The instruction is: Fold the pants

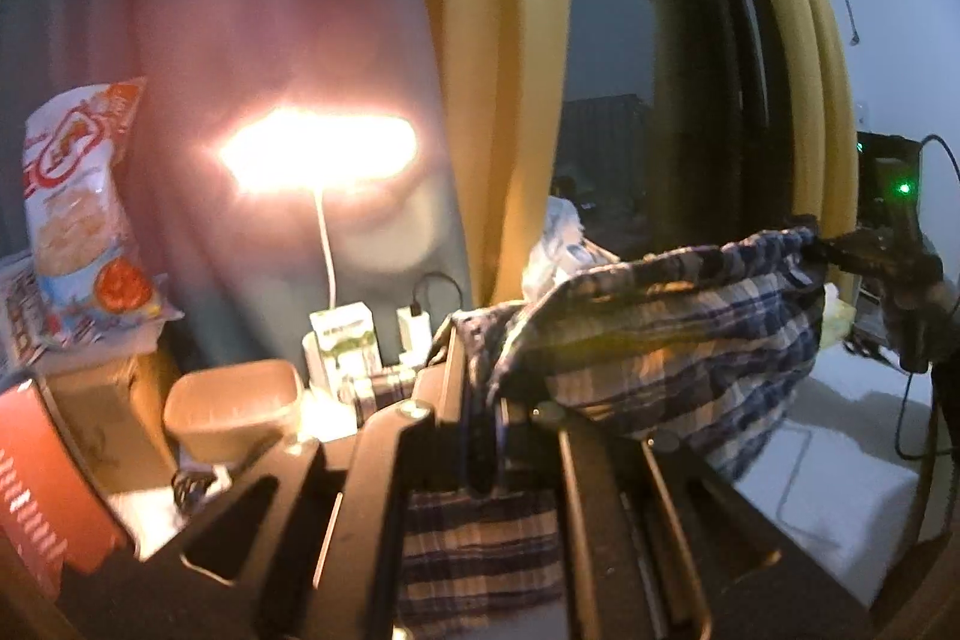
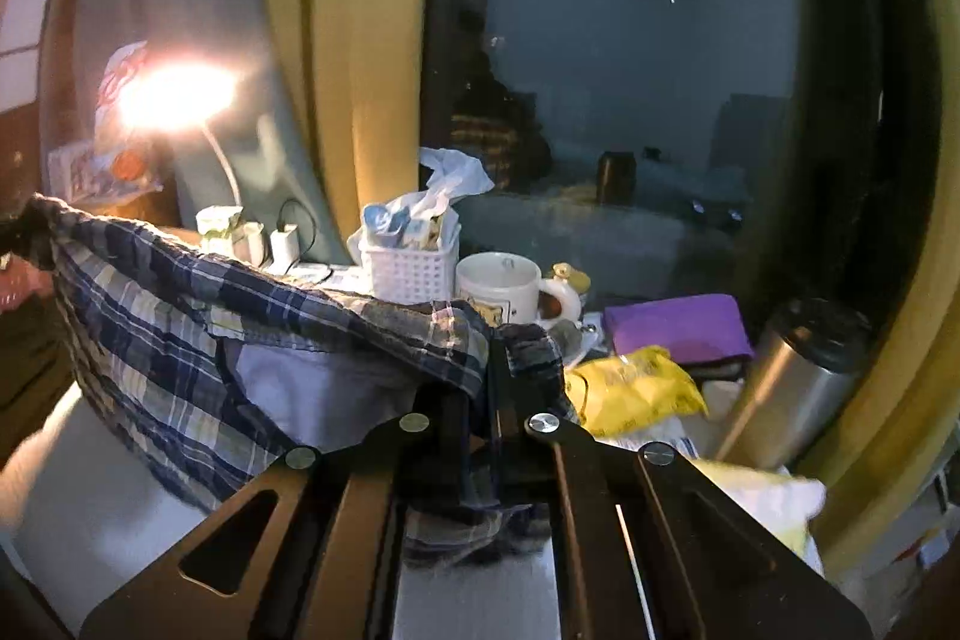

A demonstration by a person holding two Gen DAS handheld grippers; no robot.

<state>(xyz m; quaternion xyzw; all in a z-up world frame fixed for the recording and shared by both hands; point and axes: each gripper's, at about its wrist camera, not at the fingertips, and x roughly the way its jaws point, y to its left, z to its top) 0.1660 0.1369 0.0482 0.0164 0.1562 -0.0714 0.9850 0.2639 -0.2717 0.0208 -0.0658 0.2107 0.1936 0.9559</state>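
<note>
- Right now both tongs are pinching the pants (image 2: 180, 316): left tongs (image 1: 480, 400) nipped on one end of the top edge, right tongs (image 2: 495, 382) on the other.
- Pants hang in the air between the two tongs, sagging in the middle, lower part drooping below them toward the white bed (image 1: 840, 460).
- Judgement: this is the lift-and-spread step. Pull the two tongs apart evenly until the top edge runs straight, keep both level, then lay the cloth flat.
- Risk: desk clutter sits just ahead of the right tongs: mug (image 2: 501, 286), white basket (image 2: 408, 268), steel flask (image 2: 786, 382). Keep the hem clear of it.
- Lamp (image 1: 318, 148) glares ahead of the left tongs.
- Material: thin woven plaid, blue and cream, limp, creases easily; the gathered edge bunches thick at each pinch.
</note>
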